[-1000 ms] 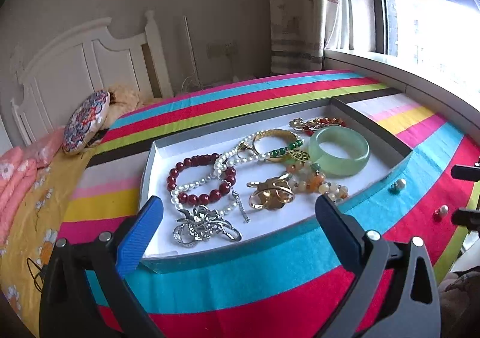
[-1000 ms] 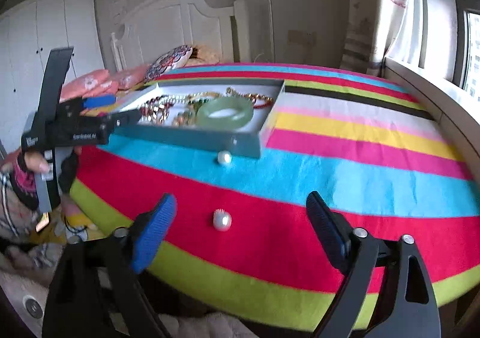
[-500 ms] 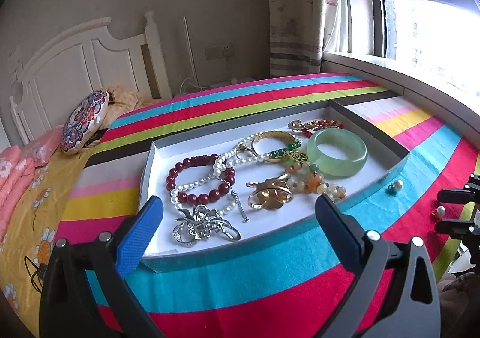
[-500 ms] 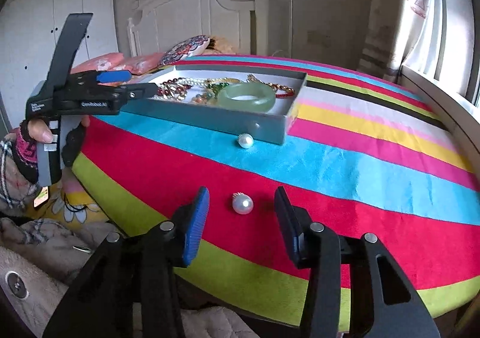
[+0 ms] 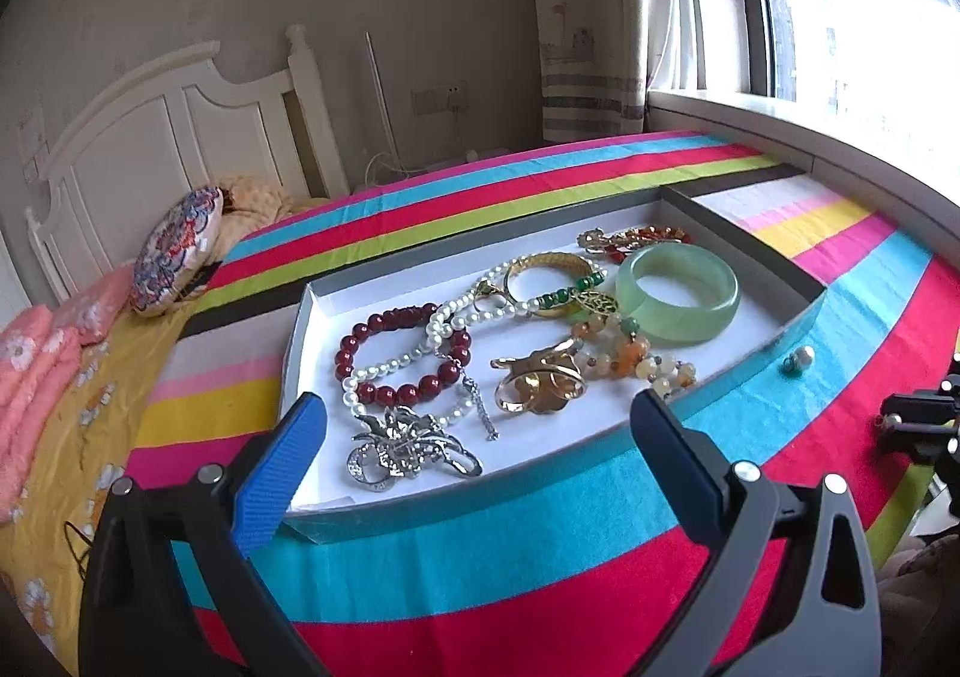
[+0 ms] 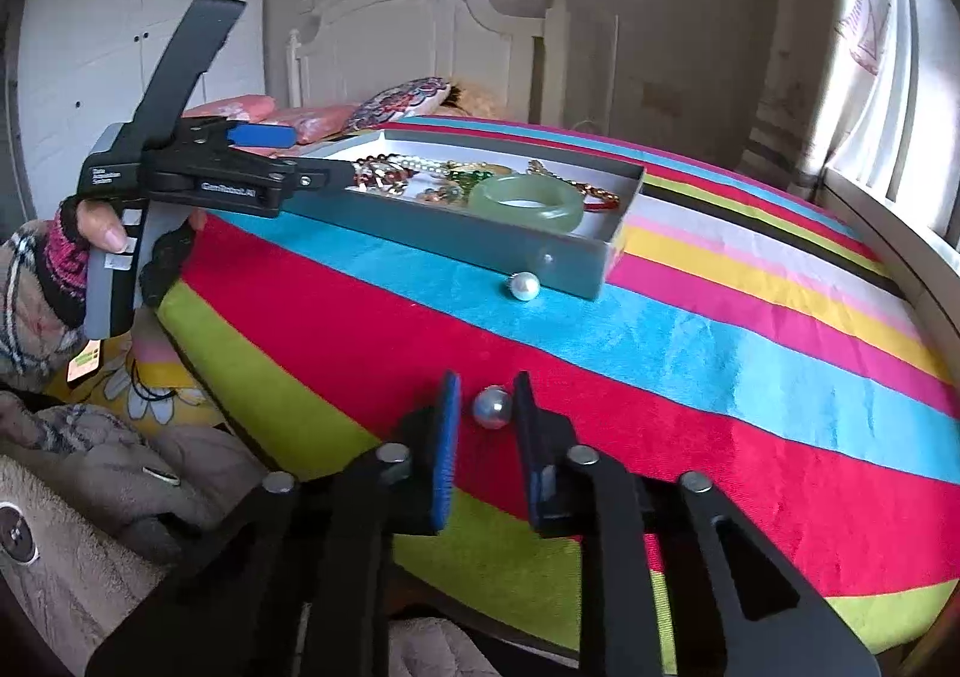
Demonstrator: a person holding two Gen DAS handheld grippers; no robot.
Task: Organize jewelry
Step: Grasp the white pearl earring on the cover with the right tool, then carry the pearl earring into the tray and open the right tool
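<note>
My left tongs [image 5: 477, 461] are black, one finger padded in ribbed blue, with silver screws. My right tongs [image 6: 487, 407] match them. My left hand [image 6: 99, 233] shows bare skin, with a pink-and-black knitted cuff.

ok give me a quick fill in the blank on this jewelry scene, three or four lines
1. The translucent pale green bangle lies inside the shallow grey ____.
2. The right gripper has its fingers on either side of a loose round ____ on the red stripe.
3. A second pearl earring rests on the ____ stripe beside the box wall.
4. The left gripper hovers with its jaws ____.

Missing words: box; pearl; blue; open
</note>
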